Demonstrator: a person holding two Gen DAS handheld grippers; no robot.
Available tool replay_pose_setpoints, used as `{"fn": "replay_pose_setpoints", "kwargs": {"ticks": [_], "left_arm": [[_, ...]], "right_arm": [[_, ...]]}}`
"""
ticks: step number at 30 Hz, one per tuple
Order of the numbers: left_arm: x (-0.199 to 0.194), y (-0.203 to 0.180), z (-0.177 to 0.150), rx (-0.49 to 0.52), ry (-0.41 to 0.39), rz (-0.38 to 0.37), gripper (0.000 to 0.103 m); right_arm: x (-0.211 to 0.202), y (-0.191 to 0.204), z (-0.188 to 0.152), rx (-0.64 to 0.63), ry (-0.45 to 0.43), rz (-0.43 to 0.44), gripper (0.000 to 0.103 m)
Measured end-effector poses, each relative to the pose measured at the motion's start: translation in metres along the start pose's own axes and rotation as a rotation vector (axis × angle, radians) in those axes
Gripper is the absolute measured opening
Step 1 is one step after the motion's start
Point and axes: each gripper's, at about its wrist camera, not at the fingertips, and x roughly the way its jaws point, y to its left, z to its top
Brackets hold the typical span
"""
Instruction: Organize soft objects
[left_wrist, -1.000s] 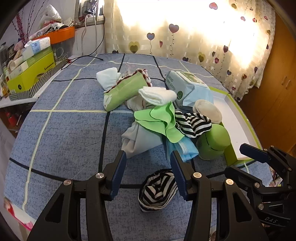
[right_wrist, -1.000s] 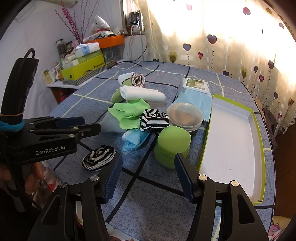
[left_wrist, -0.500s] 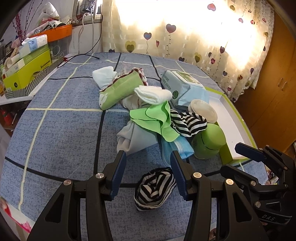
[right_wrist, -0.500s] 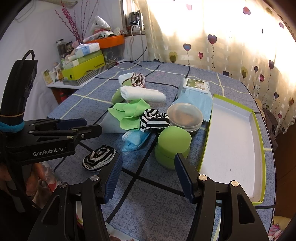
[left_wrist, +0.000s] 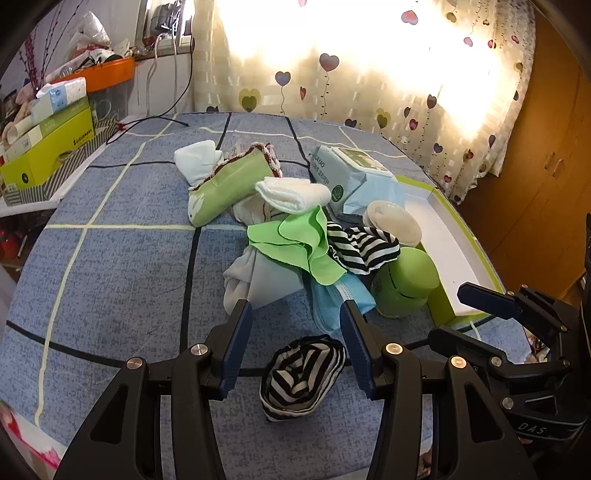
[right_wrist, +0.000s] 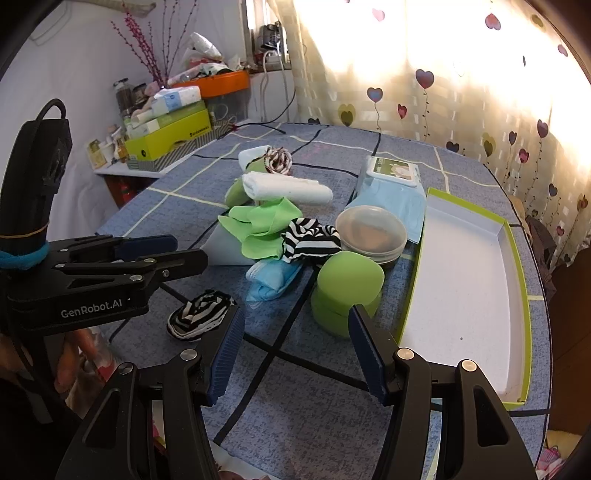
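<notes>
Striped black-and-white fabric, a balled sock (left_wrist: 301, 376), lies on the blue bedspread (left_wrist: 122, 266) apart from the main pile (left_wrist: 295, 236), on the side away from the lime-edged tray (right_wrist: 465, 280). The left gripper (left_wrist: 295, 336) hovers over the sock, jaws wide and empty; the right gripper (right_wrist: 295, 347) is equally wide, holding nothing, nearer the tray. A shallow pinch could catch only the outer layer and unroll the ball. Whether the left pads touch the bedspread is hard to tell, and the pile's lower layers are hidden.
</notes>
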Motion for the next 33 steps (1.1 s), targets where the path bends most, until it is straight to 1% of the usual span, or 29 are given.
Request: {"fn": "replay_pose_setpoints", "kwargs": {"ticks": [4, 9, 23, 27, 33], "left_arm": [[-0.0033, -0.0001, 0.0006, 0.007, -0.018, 0.013, 0.051], [-0.007, 0.0002, 0.0018, 0.013, -0.032, 0.01, 0.051], [-0.0062, 0.0027, 0.0, 0.004, -0.017, -0.001, 0.051], [-0.006, 0.0014, -0.0024, 0.021, -0.01, -0.01, 0.051], [-0.0055, -0.0009, -0.0067, 0.037, -0.002, 0.002, 0.051]], "right_arm": [[-0.0007, 0.0013, 0.001, 0.002, -0.003, -0.001, 0.058], [-0.0015, 0.0019, 0.0031, 0.002, -0.004, 0.002, 0.058], [-0.0031, 0.0009, 0.0003, 0.0, -0.009, 0.009, 0.058], [-0.0036, 0.0015, 0.0012, 0.001, -0.013, 0.011, 0.058], [-0.0039, 0.0026, 0.0003, -0.001, -0.024, 0.019, 0.058]]}}
